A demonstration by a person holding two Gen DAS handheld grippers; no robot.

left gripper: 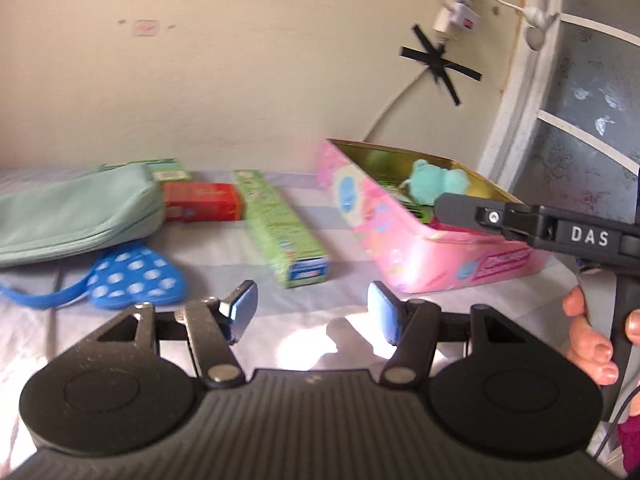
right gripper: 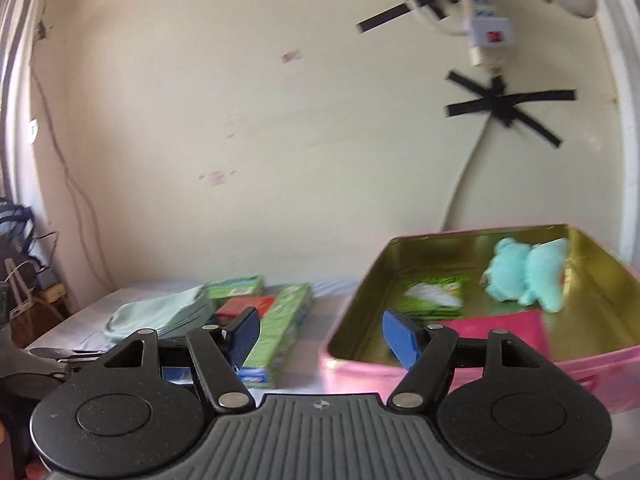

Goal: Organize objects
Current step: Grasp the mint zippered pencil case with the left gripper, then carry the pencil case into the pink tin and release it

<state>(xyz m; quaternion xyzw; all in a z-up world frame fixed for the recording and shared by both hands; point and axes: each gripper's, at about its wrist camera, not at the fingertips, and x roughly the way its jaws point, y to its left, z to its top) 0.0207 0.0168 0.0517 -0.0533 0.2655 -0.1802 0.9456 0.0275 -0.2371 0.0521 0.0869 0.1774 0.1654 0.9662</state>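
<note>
Tin (right gripper: 472, 364) at three o'clock already holds a plush toy (right gripper: 528, 276) and a packet (right gripper: 434, 298) — pouch (left gripper: 72, 212), boxes (left gripper: 282, 224) and blue mat (left gripper: 136, 280) wait at nine o'clock. Both claws, left (left gripper: 312, 314) and right (right gripper: 320, 340), gape wide and empty — roughly halfway, I judge.

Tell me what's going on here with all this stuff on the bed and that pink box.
A person holds a two-finger gripper in each hand and is sorting small items into the open pink tin. A teal plush toy, a green packet and a pink item already lie inside. The left gripper and right gripper are both open and empty. A long green box, red box, mint pouch and blue dotted piece wait outside.
</note>
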